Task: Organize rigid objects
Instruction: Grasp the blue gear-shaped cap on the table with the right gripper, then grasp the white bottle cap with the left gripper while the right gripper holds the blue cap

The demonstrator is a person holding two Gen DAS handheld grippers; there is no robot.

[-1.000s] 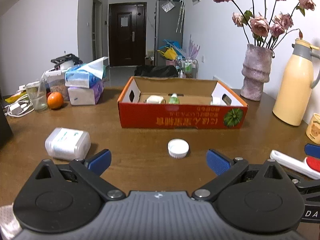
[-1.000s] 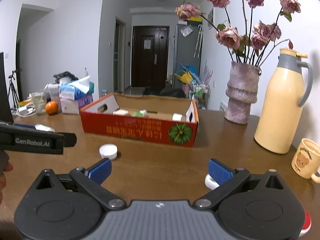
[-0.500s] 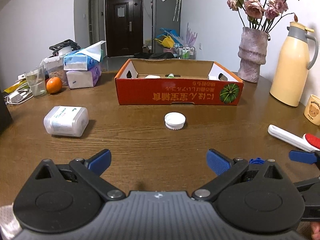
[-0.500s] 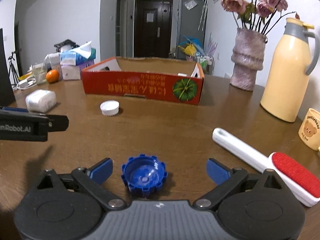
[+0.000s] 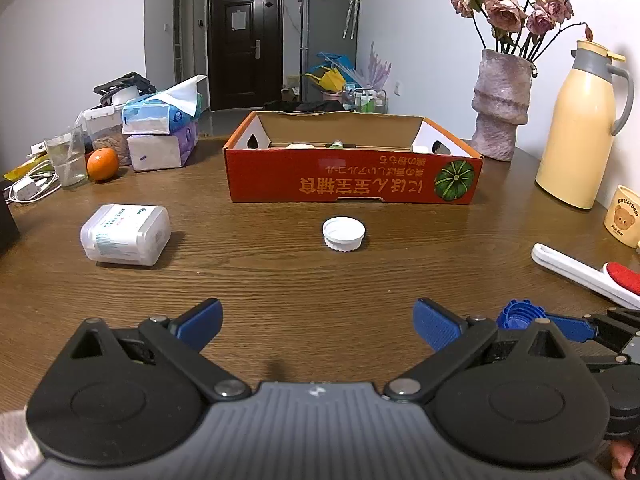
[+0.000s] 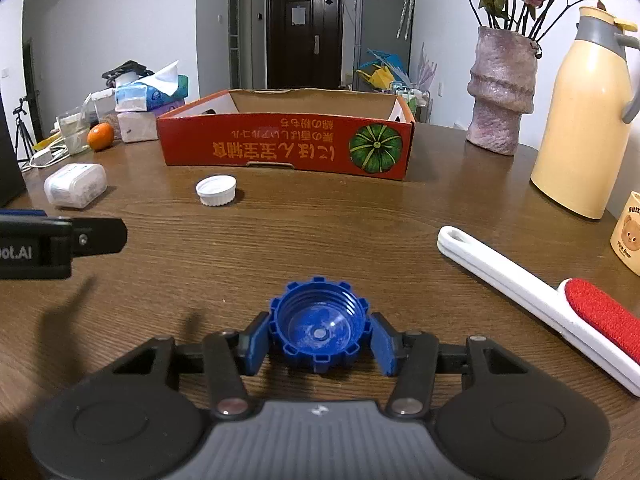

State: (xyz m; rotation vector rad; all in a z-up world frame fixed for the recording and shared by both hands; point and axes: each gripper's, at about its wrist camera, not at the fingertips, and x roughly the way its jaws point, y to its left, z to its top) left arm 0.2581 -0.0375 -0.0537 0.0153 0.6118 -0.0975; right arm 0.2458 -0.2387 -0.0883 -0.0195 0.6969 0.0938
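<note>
Right gripper point(image 6: 319, 342), low centre of the right wrist view: jaws closing, blue pads at either flank of the blue cap point(image 6: 319, 326); left pad looks in contact, right pad at or just off the toothed rim, so I read it as a grip on the cap. Cap lies open side up on the wooden table point(image 6: 320, 240), threads and a small centre dot visible. In the left wrist view the same cap shows at lower right, partly hidden behind a finger. Left gripper point(image 5: 316, 320), bottom of the left wrist view: jaws wide apart, nothing between them, bare table beneath. White cap point(image 5: 344, 233) sits open side up at mid frame, just in front of the red cardboard box point(image 5: 352, 180), apart from it. White plastic container point(image 5: 126, 235) lies on its side at left centre. Lint brush point(image 6: 540, 300) with white handle and red pad runs diagonally at right of the right wrist view, well apart from the blue cap. Cream thermos point(image 6: 584, 116), stone-textured vase point(image 6: 502, 92) and bear mug point(image 6: 628, 236) stand along the right edge.
</note>
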